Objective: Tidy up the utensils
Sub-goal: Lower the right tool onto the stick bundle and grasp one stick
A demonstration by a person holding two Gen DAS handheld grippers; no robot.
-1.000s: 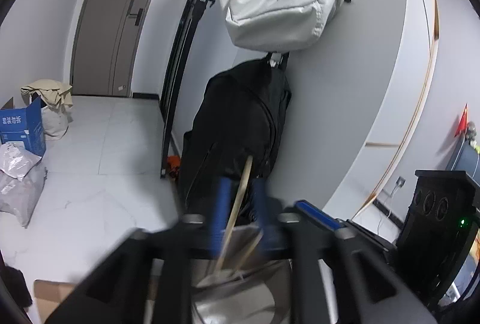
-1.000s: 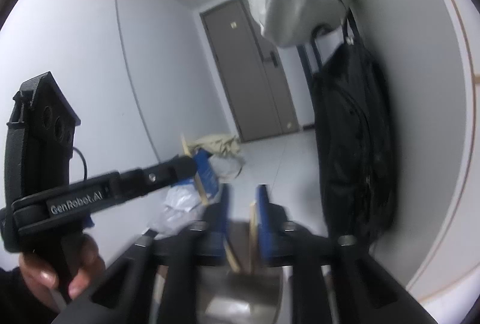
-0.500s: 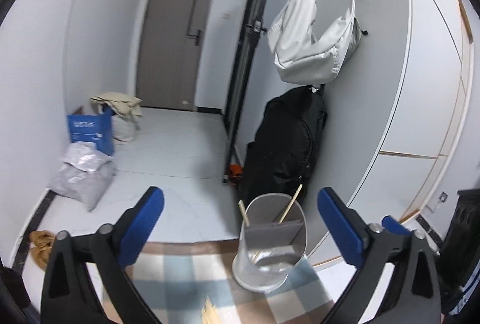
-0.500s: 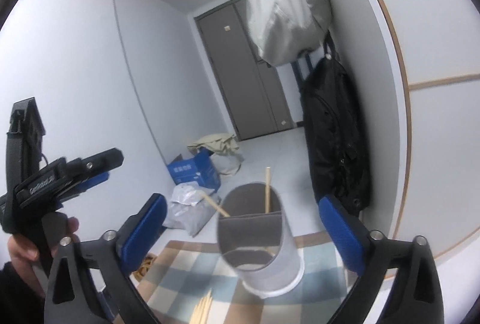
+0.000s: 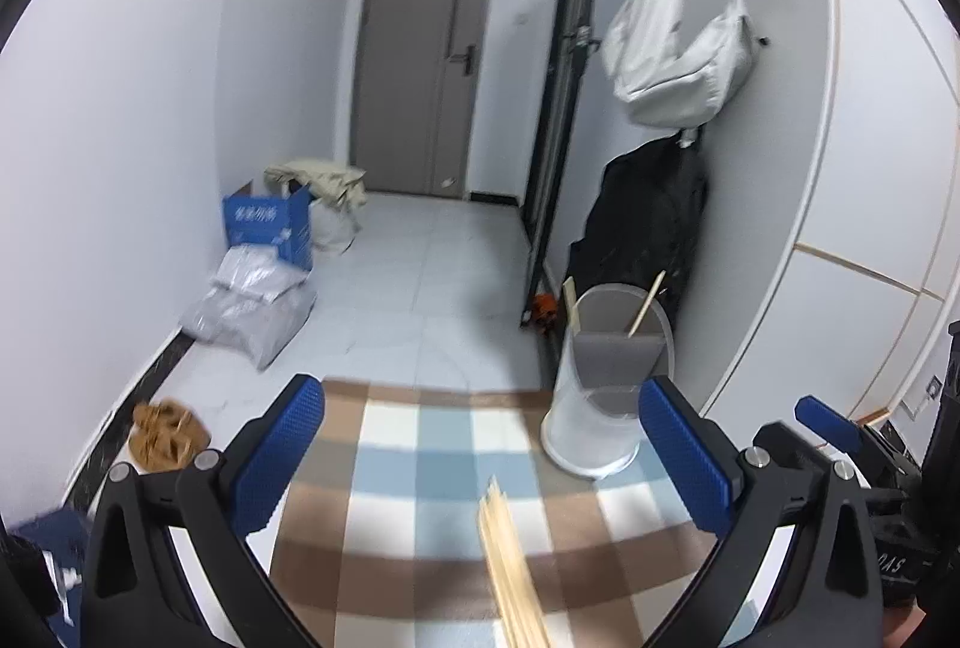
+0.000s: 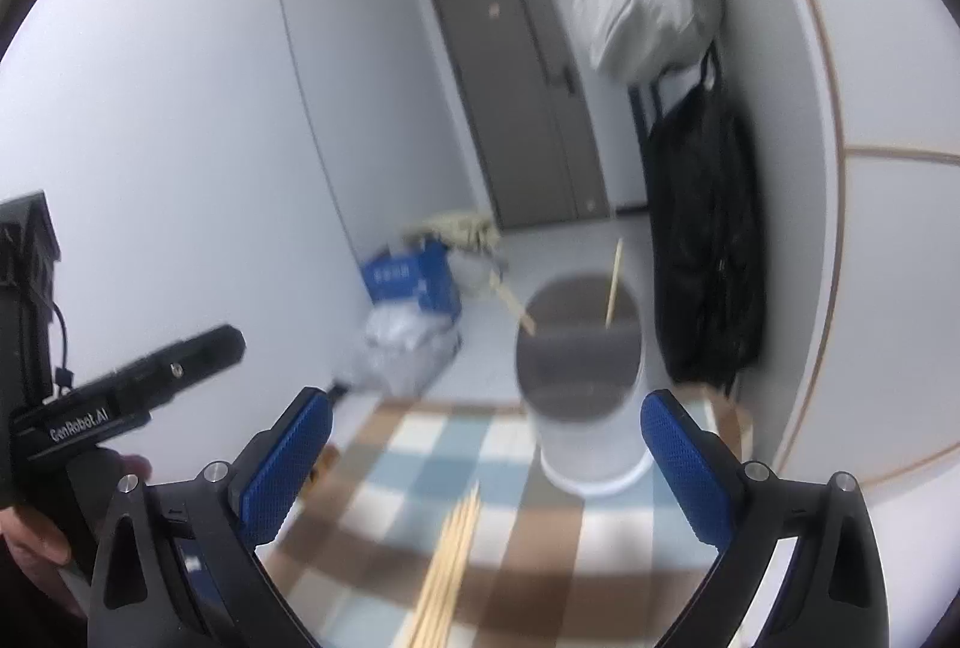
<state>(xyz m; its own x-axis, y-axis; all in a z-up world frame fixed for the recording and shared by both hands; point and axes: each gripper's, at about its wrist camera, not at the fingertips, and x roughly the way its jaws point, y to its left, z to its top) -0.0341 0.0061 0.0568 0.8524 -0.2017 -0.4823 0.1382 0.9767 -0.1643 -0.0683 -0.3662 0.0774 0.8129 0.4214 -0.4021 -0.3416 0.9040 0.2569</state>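
While both grippers, left (image 5: pixel 486 456) and right (image 6: pixel 486 459), hold their fingers wide and empty, loose chopsticks (image 5: pixel 510 558) lie on the checkered surface (image 5: pixel 420 468) near the holder (image 5: pixel 606 378) containing two.

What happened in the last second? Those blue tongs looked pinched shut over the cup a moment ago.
Both the left tongs and the right tongs let go of a wooden chopstick each, opened wide and pulled back from the translucent white plastic holder. The two chopsticks now lean inside it. The holder stayed on the checked cloth, and the loose bundle of wooden chopsticks lies in front.
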